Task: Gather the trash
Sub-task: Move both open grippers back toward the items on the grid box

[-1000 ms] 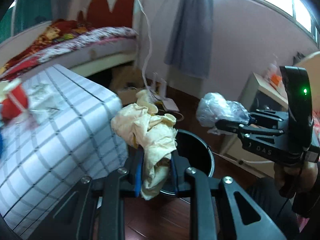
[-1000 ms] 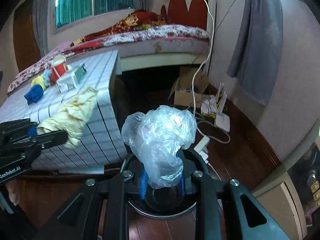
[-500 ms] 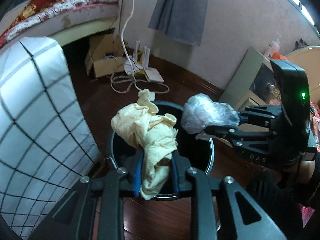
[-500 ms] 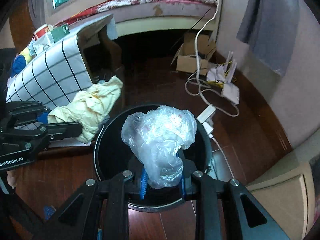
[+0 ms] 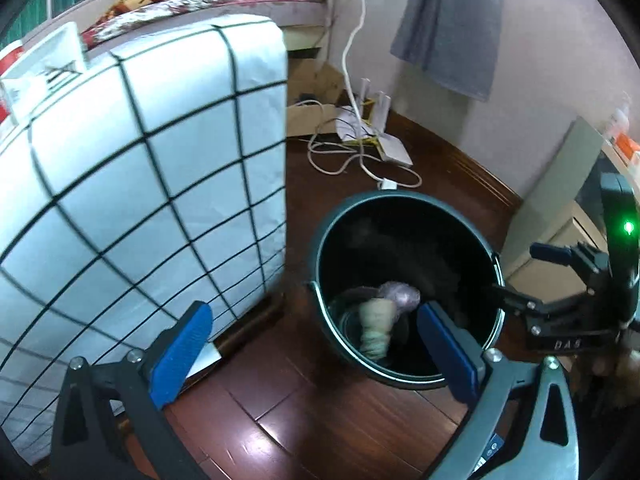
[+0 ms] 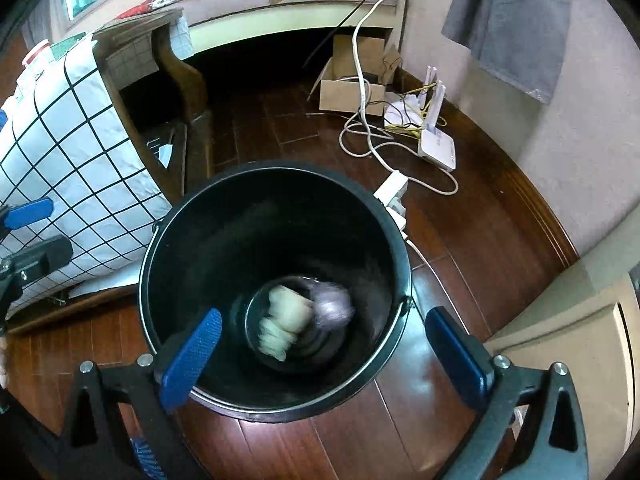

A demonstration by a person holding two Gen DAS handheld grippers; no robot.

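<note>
A black bucket (image 5: pixel 352 216) stands on the wooden floor; it also shows in the right wrist view (image 6: pixel 200 216). Inside it are a crumpled yellow cloth (image 5: pixel 375 328) and a clear plastic bag (image 5: pixel 400 294), blurred with motion; both show in the right wrist view, cloth (image 6: pixel 282 322) and bag (image 6: pixel 332 300). My left gripper (image 5: pixel 316 352) is open and empty above the bucket's near-left rim. My right gripper (image 6: pixel 324 354) is open and empty over the bucket's near rim, and appears at the right of the left wrist view (image 5: pixel 556 280).
A table under a white checked cloth (image 5: pixel 140 184) stands just left of the bucket. White cables, a power strip (image 6: pixel 394 192) and a router (image 6: pixel 436 146) lie on the floor behind it, by a cardboard box (image 6: pixel 352 84). A beige cabinet (image 6: pixel 568 340) stands to the right.
Both grippers opened over the bucket. The yellow cloth and the plastic bag dropped from them into the bucket.
</note>
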